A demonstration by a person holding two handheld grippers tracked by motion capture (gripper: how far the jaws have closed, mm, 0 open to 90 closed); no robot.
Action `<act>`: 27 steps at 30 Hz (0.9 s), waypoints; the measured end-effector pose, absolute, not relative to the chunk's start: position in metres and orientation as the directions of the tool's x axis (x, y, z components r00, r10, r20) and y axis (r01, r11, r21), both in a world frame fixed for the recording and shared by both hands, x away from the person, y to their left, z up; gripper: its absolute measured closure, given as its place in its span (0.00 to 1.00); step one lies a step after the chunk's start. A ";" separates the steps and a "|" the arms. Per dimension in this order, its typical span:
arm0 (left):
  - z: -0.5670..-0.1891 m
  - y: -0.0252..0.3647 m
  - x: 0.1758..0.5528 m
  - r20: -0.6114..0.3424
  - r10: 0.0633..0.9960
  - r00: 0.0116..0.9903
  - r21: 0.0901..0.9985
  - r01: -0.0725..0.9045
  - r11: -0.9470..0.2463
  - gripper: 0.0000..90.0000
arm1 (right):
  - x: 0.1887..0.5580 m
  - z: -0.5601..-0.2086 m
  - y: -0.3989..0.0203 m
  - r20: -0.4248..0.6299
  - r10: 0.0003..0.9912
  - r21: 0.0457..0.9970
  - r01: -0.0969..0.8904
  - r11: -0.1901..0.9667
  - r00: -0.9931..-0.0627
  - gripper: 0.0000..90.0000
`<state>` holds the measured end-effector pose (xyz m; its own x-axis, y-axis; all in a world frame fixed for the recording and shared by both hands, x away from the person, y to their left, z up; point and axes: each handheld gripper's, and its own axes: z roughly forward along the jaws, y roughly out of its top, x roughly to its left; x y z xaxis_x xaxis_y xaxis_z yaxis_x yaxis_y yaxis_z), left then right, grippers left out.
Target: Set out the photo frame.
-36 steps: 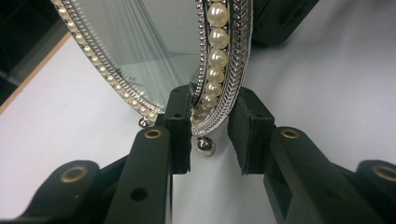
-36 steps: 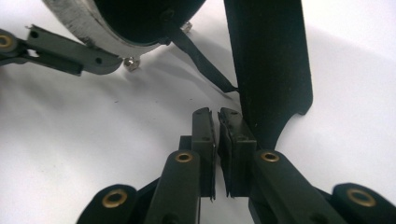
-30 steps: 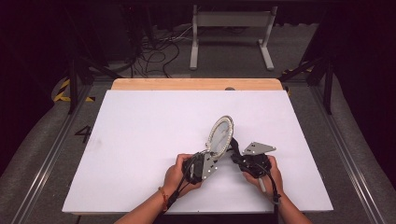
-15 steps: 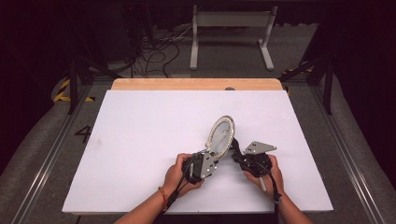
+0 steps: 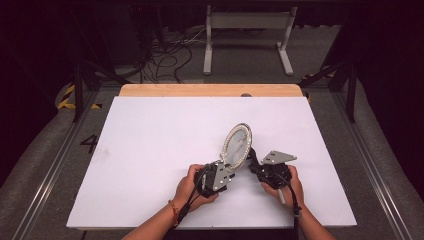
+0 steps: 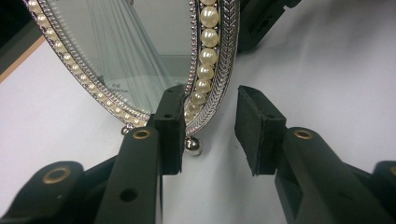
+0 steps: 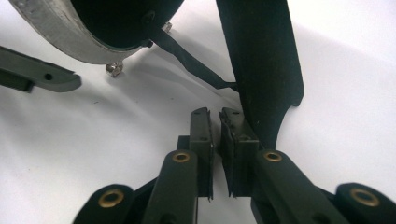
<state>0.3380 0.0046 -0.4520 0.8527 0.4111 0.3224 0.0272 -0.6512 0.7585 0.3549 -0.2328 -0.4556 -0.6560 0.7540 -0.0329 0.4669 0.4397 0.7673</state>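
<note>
Between the left tool's [image 6: 208, 133] spread, just-opening jaws stands a fragile, slippery mirror [image 5: 237, 146]; its stiff rim suits gripping. Right tool [image 7: 215, 154] nearly pressed together beside the black stand [image 7: 261, 56].

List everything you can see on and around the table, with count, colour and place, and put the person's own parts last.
Oval mirror with silver frame and pearl trim: one, silver and cream, standing tilted on the table right of centre.
Black back stand of the mirror: one, black, behind the mirror, toward the right gripper.
White table top: one, white, centre.
Wooden board edge: one, light brown, along the far side.
Grey metal frame legs: one, grey, on the floor beyond.
Cables: several, black and white, floor beyond.
Left gripper: one, black, jaws just opening, frame edge between them.
Right gripper: one, black, jaws nearly together at the stand.
Hands: two, near edge.
</note>
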 end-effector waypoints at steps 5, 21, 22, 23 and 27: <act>-0.438 0.020 0.337 0.302 0.391 0.869 0.768 0.021 -0.640 0.63 | 0.352 -0.453 -0.233 -0.024 0.745 0.776 0.458 0.435 -0.667 0.85; -0.442 0.125 0.303 0.254 0.511 0.821 0.743 0.173 -0.647 0.32 | 0.323 -0.431 -0.206 -0.016 0.681 0.821 0.379 0.426 -0.732 0.60; -0.444 0.131 0.302 0.240 0.526 0.816 0.747 0.191 -0.637 0.30 | 0.323 -0.430 -0.204 -0.005 0.678 0.825 0.380 0.418 -0.735 0.59; -0.446 0.135 0.301 0.221 0.532 0.817 0.750 0.206 -0.628 0.27 | 0.323 -0.430 -0.202 0.002 0.680 0.829 0.382 0.410 -0.734 0.57; -0.456 0.146 0.297 0.182 0.555 0.812 0.760 0.241 -0.603 0.19 | 0.327 -0.433 -0.196 0.000 0.693 0.821 0.396 0.411 -0.721 0.50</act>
<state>0.2972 0.1463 -0.4555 0.8118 0.5548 0.1825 0.2415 -0.6033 0.7600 0.3272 -0.1956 -0.4326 -0.7205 0.6934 0.0001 0.3956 0.4110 0.8213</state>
